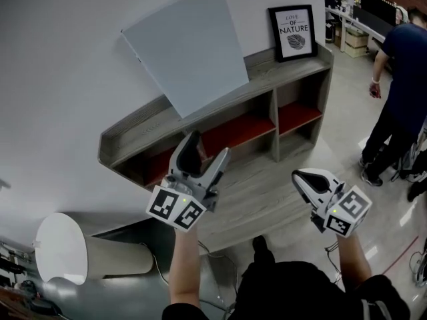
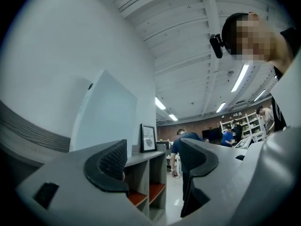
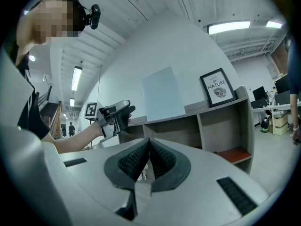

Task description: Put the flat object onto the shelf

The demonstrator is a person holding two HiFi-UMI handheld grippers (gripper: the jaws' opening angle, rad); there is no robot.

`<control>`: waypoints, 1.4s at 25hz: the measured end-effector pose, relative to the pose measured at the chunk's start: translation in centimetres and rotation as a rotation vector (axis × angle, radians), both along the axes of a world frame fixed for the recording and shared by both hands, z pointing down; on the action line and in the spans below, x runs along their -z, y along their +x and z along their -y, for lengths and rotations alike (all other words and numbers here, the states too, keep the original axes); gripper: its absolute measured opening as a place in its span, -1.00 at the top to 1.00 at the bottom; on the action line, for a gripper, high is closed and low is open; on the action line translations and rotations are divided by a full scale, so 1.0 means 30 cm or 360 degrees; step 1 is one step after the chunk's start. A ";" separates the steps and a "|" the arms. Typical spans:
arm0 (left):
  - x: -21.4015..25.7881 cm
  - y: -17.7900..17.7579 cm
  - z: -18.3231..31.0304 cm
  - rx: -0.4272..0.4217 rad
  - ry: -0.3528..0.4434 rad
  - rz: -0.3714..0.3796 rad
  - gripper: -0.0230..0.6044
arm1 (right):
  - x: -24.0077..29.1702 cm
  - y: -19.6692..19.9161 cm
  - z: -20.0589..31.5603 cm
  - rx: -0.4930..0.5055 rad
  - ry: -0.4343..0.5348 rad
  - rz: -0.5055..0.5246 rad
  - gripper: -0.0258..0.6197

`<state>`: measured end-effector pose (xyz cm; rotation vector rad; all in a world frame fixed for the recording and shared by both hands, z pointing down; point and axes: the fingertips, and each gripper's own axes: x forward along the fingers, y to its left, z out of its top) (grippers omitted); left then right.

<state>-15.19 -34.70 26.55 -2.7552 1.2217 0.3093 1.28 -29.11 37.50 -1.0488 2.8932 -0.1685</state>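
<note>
At the left, the left gripper (image 1: 207, 153) hangs before the shelf (image 1: 133, 139), its jaws apart and empty. Above it the flat object (image 1: 190, 45) stands on the shelf top, leaning on the wall (image 1: 67, 59) (so it seems placed). Pull away straight, not touching its lower edge. The right gripper (image 1: 308, 181) is closed on nothing.
</note>
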 end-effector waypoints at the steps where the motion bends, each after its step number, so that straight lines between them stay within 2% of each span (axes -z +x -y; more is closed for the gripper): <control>1: -0.010 0.024 -0.026 0.0010 -0.0006 0.0000 -0.22 | -0.009 0.023 -0.023 0.0008 -0.0009 0.0002 0.88; 11: -0.152 0.260 -0.322 0.0114 -0.0109 -0.0008 -0.19 | -0.100 0.247 -0.293 0.0098 -0.0094 -0.0015 0.88; 13: -0.182 0.291 -0.382 0.0150 -0.0120 -0.0004 -0.16 | -0.112 0.279 -0.341 0.0115 -0.0105 -0.0012 0.88; 15: -0.200 0.316 -0.441 0.0192 -0.0119 -0.0001 -0.05 | -0.117 0.302 -0.380 0.0136 -0.0112 -0.0013 0.88; 17: -0.211 0.346 -0.498 0.0197 -0.0124 0.0007 -0.05 | -0.115 0.318 -0.414 0.0159 -0.0109 -0.0009 0.88; 22: -0.225 0.371 -0.620 0.0256 -0.0118 0.0026 -0.05 | -0.105 0.320 -0.473 0.0207 -0.0092 0.0007 0.88; 25: -0.220 0.358 -0.684 0.0313 -0.0099 -0.0005 0.05 | -0.102 0.305 -0.504 0.0238 -0.0083 0.0002 0.88; 29: -0.237 0.369 -0.754 0.0353 -0.0072 0.0048 0.15 | -0.106 0.285 -0.531 0.0251 -0.0083 -0.0001 0.88; 35: -0.280 0.350 -0.826 0.0379 -0.0115 0.0053 0.36 | -0.093 0.227 -0.570 0.0269 -0.0075 -0.0002 0.88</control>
